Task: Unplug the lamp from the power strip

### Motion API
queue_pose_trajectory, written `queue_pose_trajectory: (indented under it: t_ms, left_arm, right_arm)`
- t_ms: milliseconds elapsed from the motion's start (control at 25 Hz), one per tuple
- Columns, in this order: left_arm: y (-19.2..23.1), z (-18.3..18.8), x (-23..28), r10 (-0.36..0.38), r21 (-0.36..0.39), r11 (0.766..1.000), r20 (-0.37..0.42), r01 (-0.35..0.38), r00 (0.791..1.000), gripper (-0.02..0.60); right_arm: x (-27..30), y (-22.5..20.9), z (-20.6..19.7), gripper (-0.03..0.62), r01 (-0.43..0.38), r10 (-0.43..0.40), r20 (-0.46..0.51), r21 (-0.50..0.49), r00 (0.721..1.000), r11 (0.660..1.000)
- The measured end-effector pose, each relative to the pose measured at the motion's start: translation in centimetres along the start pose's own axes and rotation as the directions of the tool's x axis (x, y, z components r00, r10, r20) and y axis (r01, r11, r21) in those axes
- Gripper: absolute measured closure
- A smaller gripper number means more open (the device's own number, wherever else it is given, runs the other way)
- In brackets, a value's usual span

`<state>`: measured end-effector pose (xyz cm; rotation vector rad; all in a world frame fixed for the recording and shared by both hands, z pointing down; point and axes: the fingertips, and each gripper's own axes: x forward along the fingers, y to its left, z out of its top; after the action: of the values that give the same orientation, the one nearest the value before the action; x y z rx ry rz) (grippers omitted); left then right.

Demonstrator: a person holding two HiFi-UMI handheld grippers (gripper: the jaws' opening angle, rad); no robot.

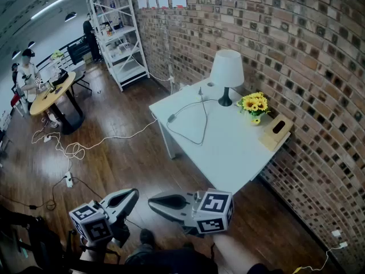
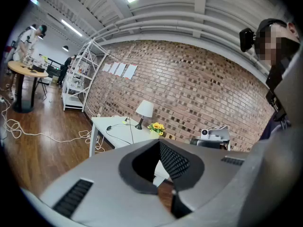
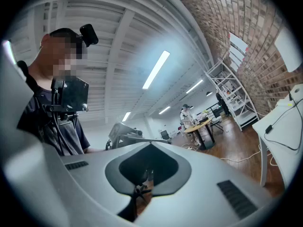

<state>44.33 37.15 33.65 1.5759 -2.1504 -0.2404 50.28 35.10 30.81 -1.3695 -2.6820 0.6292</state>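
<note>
One lamp, one white table, one sunflower bunch.

White-shaded, dark-based lamp upright at far edge of the table, cord looped across it

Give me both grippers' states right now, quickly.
The grey left gripper: closed, holding nothing.
The grey right gripper: closed, holding nothing.
</note>
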Motion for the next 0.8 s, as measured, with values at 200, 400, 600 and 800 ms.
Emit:
queue_pose_trajectory:
  t_ms: [200,400,600,800]
  left_arm:
    - [-0.5,-0.1,1.3,-0.004,0.012,1.0,-0.005,0.004,1.0,0.563]
    - [-0.3,-0.7,2.3,-0.016,0.027,0.999,-0.025,0.017,1.0,0.563]
    - [1.1,-0.4,2.1,-0.034,0.013,0.999,-0.006,0.034,0.999,0.563]
    - [4.2,-0.3,2.3,-0.031,-0.052,0.998,0.02,0.032,0.999,0.563]
  right_arm:
    - [-1.6,-0.6,-0.9,0.605,0.027,-0.027,-0.01,0.005,1.0,1.0]
    - [-1.6,-1.4,-1.4,0.605,0.044,-0.044,-0.002,0.042,0.999,0.998]
    - [-0.2,-1.8,-2.4,0.605,0.051,-0.049,-0.054,0.029,0.997,0.998]
    - [1.4,-2.9,-2.8,0.605,0.056,-0.051,-0.084,0.048,0.995,0.997]
